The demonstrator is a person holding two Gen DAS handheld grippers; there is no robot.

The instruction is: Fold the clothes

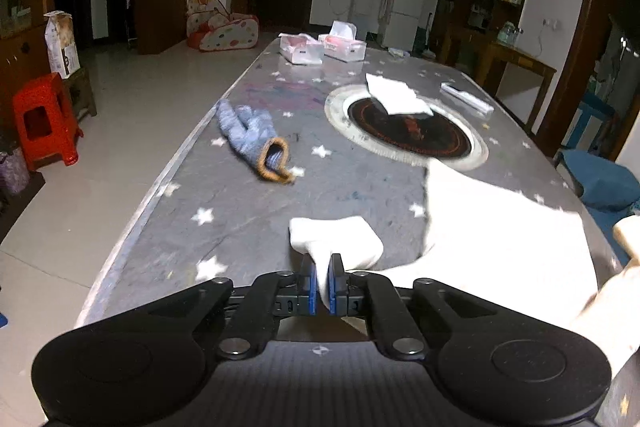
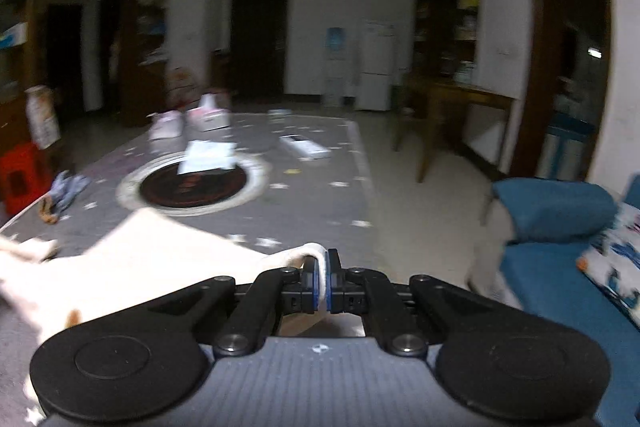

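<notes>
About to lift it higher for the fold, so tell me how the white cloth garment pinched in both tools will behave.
Probably floppy: the white cloth garment sags and bunches where the left tool pinches it. Likely light, since a thin edge clamped in the right tool seems enough to carry it. It may drag on the grey star-patterned table cover, where part of it seems to rest.

There are two tissue boxes (image 1: 301,47) (image 1: 343,45) at the top middle. One blue glove (image 1: 252,135) lies at middle left. One red stool (image 1: 42,119) stands far left. One white cloth (image 1: 500,239) lies at lower right.
</notes>
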